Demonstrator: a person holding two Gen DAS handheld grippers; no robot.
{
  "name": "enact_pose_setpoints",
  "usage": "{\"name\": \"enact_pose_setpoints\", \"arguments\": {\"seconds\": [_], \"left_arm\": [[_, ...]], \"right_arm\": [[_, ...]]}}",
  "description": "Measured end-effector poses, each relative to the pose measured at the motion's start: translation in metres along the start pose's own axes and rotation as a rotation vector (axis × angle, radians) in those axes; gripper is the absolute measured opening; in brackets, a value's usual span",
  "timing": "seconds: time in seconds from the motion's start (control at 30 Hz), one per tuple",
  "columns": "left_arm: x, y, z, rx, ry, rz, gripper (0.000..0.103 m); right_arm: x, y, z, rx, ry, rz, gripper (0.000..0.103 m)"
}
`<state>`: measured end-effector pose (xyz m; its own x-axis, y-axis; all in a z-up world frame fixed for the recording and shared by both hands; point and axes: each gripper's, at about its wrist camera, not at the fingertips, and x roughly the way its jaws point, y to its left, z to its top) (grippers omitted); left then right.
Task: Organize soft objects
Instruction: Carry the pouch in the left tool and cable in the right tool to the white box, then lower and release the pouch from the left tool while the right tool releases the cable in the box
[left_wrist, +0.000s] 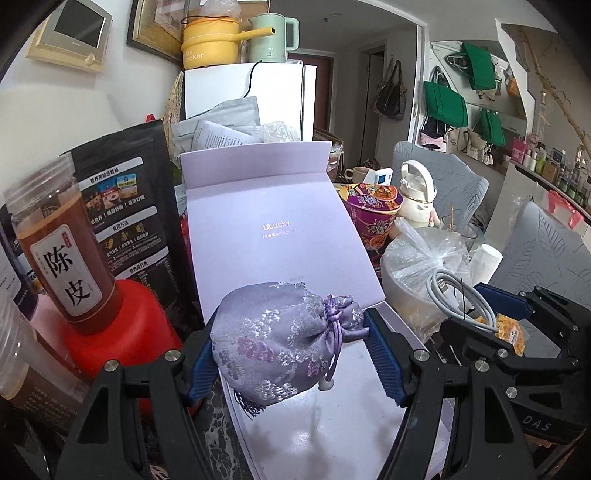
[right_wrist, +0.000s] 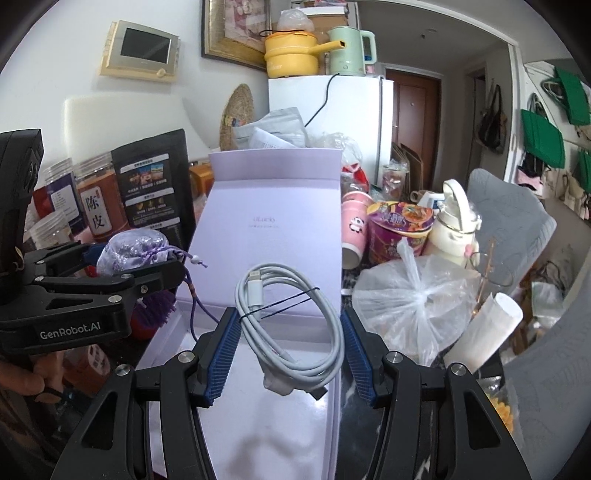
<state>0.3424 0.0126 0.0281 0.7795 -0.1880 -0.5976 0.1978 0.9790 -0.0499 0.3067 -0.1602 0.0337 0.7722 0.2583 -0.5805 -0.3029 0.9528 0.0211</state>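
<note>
My left gripper (left_wrist: 290, 345) is shut on a lilac brocade drawstring pouch (left_wrist: 273, 339), which hangs just above the open lavender box (left_wrist: 332, 435). From the right wrist view the same pouch (right_wrist: 131, 251) shows at the left in the left gripper (right_wrist: 122, 264). My right gripper (right_wrist: 288, 354) is shut on a coiled white charging cable (right_wrist: 295, 332) bound with a thin dark tie, held over the box (right_wrist: 277, 424). The box's raised lid (left_wrist: 266, 229) stands behind both. The right gripper (left_wrist: 491, 314) with the cable (left_wrist: 454, 295) appears at the right of the left wrist view.
To the left stand a jar with a red base (left_wrist: 62, 258) and a black pouch bag (left_wrist: 125, 206). To the right lie a knotted plastic bag (right_wrist: 417, 299), a purple noodle cup (right_wrist: 395, 229), a cream bottle (right_wrist: 454, 221) and a rolled paper (right_wrist: 487, 328). A hand (right_wrist: 18, 376) holds the left gripper.
</note>
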Motion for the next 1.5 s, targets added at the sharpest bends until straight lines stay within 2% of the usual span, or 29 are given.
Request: {"name": "enact_pose_setpoints", "arguments": {"seconds": [0.1, 0.33, 0.73, 0.93, 1.1, 1.27, 1.4, 1.5], "left_arm": [[0.010, -0.005, -0.004, 0.020, 0.022, 0.011, 0.072], [0.039, -0.008, -0.012, 0.010, 0.107, -0.014, 0.072], [0.078, -0.002, -0.028, 0.023, 0.232, 0.027, 0.072], [0.092, 0.000, -0.035, 0.019, 0.288, 0.020, 0.072], [0.094, -0.001, -0.036, 0.032, 0.291, 0.076, 0.072], [0.093, -0.003, -0.033, 0.036, 0.300, 0.094, 0.073], [0.094, -0.007, -0.031, 0.057, 0.298, 0.162, 0.076], [0.094, -0.006, -0.030, 0.053, 0.305, 0.158, 0.079]], "right_arm": [[0.008, -0.001, -0.003, -0.001, 0.028, -0.008, 0.055], [0.024, -0.005, -0.010, 0.003, 0.085, -0.018, 0.055], [0.060, 0.001, -0.023, -0.005, 0.190, -0.028, 0.055], [0.069, -0.002, -0.027, 0.010, 0.226, -0.016, 0.056], [0.068, -0.001, -0.028, 0.005, 0.229, -0.022, 0.056], [0.066, -0.001, -0.025, 0.004, 0.234, -0.031, 0.057], [0.063, -0.001, -0.024, 0.006, 0.226, -0.054, 0.065], [0.062, -0.003, -0.023, 0.013, 0.225, -0.060, 0.065]]}}
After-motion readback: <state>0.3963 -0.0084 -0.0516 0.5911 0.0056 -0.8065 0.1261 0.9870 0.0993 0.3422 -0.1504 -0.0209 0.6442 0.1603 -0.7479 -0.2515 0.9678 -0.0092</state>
